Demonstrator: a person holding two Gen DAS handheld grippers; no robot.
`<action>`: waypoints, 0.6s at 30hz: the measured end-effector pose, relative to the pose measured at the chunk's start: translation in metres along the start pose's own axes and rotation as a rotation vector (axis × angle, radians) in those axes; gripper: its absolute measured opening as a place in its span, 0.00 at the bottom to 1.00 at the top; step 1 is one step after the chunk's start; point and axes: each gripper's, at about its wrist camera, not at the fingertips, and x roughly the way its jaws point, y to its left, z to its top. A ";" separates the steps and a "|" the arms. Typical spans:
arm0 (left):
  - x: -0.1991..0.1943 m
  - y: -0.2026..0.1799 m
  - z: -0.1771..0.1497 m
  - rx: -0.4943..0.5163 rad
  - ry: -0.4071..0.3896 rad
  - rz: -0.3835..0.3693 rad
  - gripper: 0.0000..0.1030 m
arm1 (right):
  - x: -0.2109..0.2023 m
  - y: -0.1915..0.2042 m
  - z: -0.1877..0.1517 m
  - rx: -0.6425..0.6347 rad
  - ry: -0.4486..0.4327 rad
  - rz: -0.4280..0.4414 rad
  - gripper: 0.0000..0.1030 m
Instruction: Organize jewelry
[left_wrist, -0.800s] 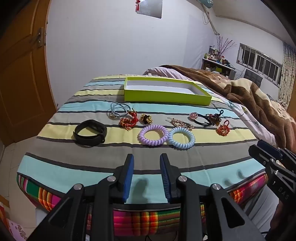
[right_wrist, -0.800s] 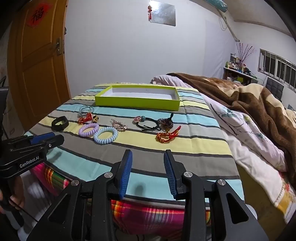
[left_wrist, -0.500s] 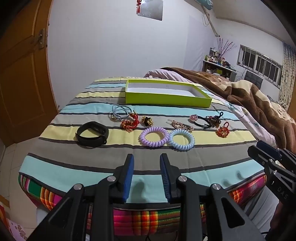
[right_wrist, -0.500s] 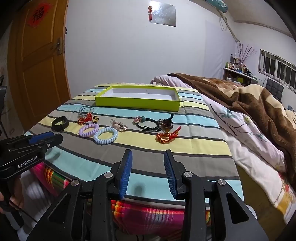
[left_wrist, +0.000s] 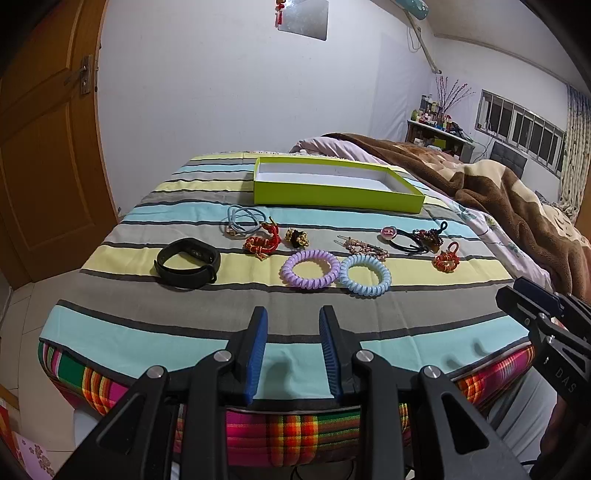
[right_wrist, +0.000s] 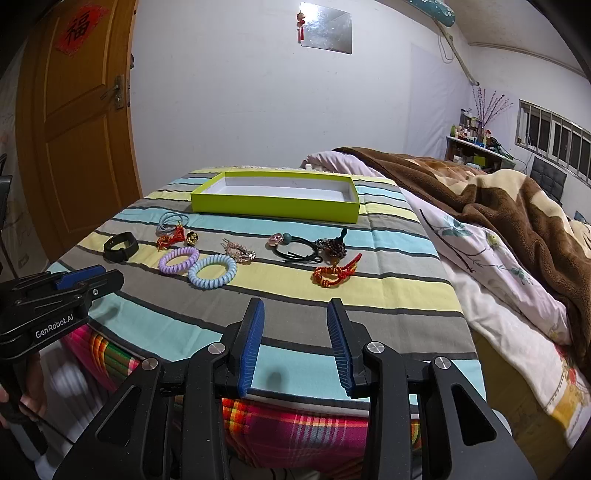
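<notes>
An empty lime-green tray (left_wrist: 332, 194) (right_wrist: 273, 206) lies at the back of the striped bedspread. In front of it lie a black wristband (left_wrist: 186, 263) (right_wrist: 120, 246), a purple coil hair tie (left_wrist: 310, 268) (right_wrist: 178, 260), a blue coil hair tie (left_wrist: 365, 274) (right_wrist: 211, 272), a red knotted bracelet (left_wrist: 263, 242), a second red bracelet (right_wrist: 334, 274) (left_wrist: 446, 258), a beaded hair clip (left_wrist: 364, 247), a black hair tie with beads (right_wrist: 314, 248) and pale blue elastics (left_wrist: 240, 221). My left gripper (left_wrist: 293, 352) and right gripper (right_wrist: 293, 345) are open and empty, above the near edge of the bed.
A brown blanket (right_wrist: 498, 199) and pink floral sheet (right_wrist: 491, 266) cover the bed to the right. An orange wooden door (right_wrist: 74, 140) stands at the left. A cluttered shelf (left_wrist: 439, 125) and a window are at the far right.
Both grippers have crept slightly forward toward the bed; the items look a little nearer. Nothing was grasped or moved.
</notes>
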 end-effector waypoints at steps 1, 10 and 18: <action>0.000 0.000 -0.001 0.000 0.000 0.000 0.29 | 0.000 0.000 0.000 0.000 0.000 0.000 0.35; 0.000 -0.001 0.000 -0.001 -0.003 0.004 0.29 | 0.000 0.002 0.001 0.000 0.001 0.000 0.35; 0.001 0.000 0.001 0.000 -0.005 0.005 0.29 | 0.000 0.001 0.002 0.000 0.000 -0.001 0.35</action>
